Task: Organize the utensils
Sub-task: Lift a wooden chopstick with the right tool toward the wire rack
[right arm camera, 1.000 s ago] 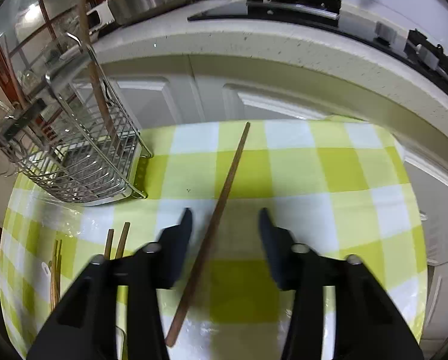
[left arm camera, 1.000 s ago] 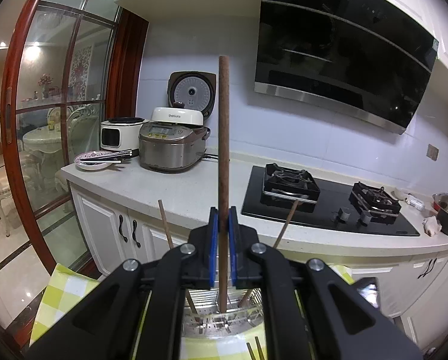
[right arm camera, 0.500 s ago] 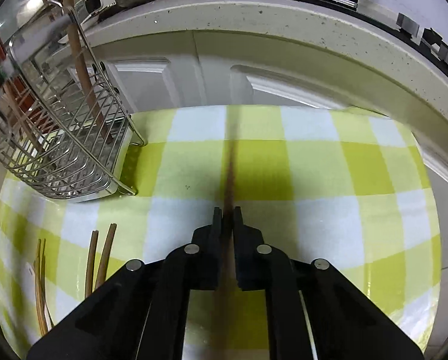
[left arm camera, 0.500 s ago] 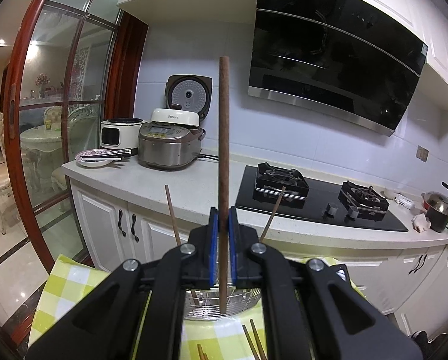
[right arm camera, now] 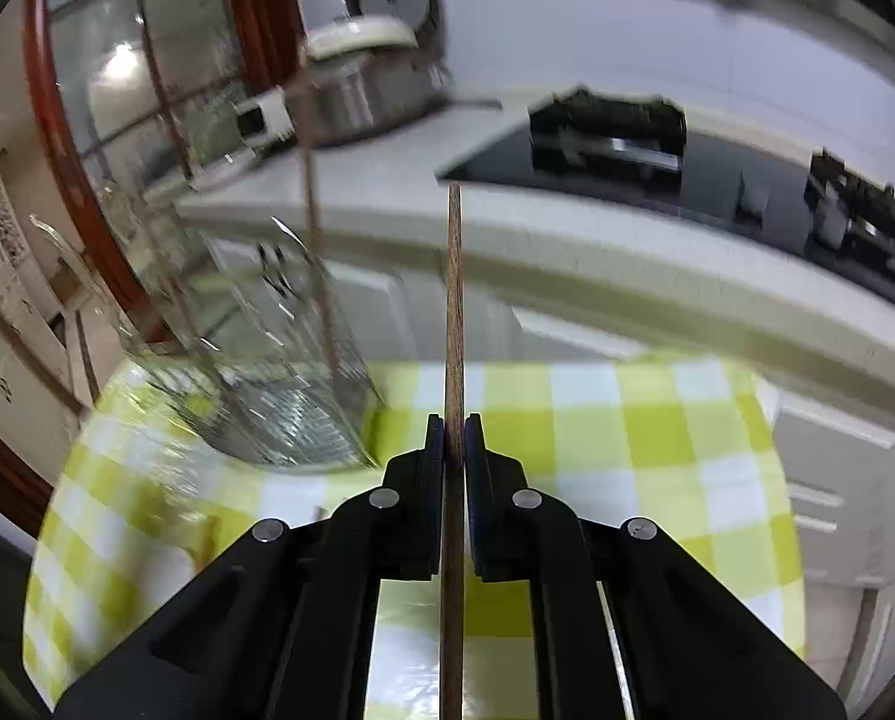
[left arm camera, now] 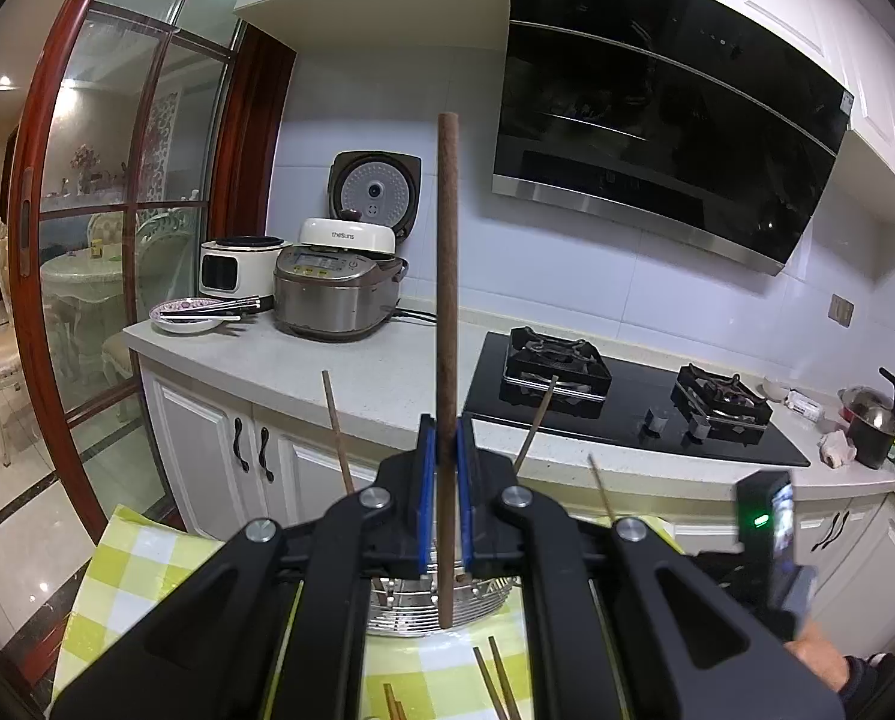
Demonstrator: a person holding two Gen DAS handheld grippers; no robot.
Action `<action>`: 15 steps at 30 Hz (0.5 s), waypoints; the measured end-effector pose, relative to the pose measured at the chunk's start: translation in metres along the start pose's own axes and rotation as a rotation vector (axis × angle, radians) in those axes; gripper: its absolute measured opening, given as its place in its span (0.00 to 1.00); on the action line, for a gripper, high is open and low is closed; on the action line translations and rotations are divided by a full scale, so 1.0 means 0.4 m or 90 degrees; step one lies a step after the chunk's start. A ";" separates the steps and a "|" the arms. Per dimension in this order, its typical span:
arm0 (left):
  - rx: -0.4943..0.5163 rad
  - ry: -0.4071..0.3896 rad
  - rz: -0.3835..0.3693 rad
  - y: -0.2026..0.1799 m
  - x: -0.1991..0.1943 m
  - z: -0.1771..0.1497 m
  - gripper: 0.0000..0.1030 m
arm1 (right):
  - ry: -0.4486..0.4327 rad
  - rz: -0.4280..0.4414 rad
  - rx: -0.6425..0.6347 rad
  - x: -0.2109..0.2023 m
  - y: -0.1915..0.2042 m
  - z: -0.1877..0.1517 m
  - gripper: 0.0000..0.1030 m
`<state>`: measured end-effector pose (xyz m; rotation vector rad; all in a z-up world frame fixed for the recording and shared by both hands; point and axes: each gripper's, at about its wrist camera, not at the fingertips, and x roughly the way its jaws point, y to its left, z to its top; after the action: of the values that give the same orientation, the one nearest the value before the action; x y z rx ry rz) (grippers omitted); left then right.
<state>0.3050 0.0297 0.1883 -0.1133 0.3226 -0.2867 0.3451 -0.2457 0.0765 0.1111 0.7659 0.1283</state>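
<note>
Chopstick [right arm camera: 454, 312], clamped in the closed right claw [right arm camera: 454, 444], is best kept upright toward the rack [right arm camera: 279, 414] at nine o'clock.

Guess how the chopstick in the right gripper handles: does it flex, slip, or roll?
The chopstick runs dead straight beyond the right gripper, so it is probably stiff. It is thin and looks like wood, so likely light. The narrow pads pinch only a short stretch of a long shaft, so it may pivot in the grip. It looks round; laid on the checked cloth it could roll.
</note>
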 end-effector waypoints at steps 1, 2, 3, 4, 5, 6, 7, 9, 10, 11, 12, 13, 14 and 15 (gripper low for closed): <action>0.000 0.000 0.001 -0.001 0.002 0.001 0.07 | -0.011 0.004 -0.002 -0.019 0.009 0.010 0.08; 0.000 0.000 0.001 -0.001 0.001 0.000 0.07 | -0.023 0.009 -0.004 -0.038 0.017 0.025 0.08; 0.001 0.000 0.003 -0.002 0.004 0.001 0.07 | -0.038 0.015 -0.009 -0.063 0.031 0.042 0.08; 0.001 -0.001 0.003 -0.003 0.007 0.004 0.07 | -0.047 0.020 -0.013 -0.071 0.043 0.061 0.08; 0.000 -0.003 0.004 -0.002 0.008 0.006 0.07 | -0.056 0.024 -0.017 -0.085 0.050 0.076 0.08; 0.000 -0.004 0.007 -0.001 0.012 0.010 0.07 | -0.064 0.029 -0.021 -0.097 0.059 0.092 0.08; -0.001 -0.005 0.008 -0.002 0.012 0.012 0.07 | -0.075 0.032 -0.027 -0.110 0.072 0.114 0.08; -0.001 -0.008 0.010 -0.001 0.016 0.020 0.07 | -0.095 0.037 -0.037 -0.129 0.095 0.148 0.08; 0.000 -0.010 0.011 -0.002 0.018 0.024 0.07 | -0.105 0.042 -0.044 -0.139 0.111 0.170 0.08; 0.002 -0.011 0.012 -0.002 0.021 0.028 0.07 | -0.113 0.044 -0.050 -0.143 0.123 0.186 0.08; 0.003 -0.012 0.013 -0.002 0.025 0.032 0.07 | -0.122 0.045 -0.056 -0.148 0.134 0.204 0.08; 0.003 -0.013 0.013 -0.003 0.027 0.034 0.07 | -0.132 0.048 -0.061 -0.152 0.149 0.225 0.08; 0.003 -0.013 0.015 -0.003 0.034 0.036 0.07 | -0.137 0.049 -0.065 -0.150 0.159 0.239 0.08; 0.003 -0.014 0.015 -0.002 0.037 0.038 0.07 | -0.141 0.051 -0.068 -0.147 0.168 0.251 0.08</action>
<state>0.3234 0.0254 0.1984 -0.1080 0.3018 -0.2626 0.3680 -0.1938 0.1982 0.0539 0.5318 0.2293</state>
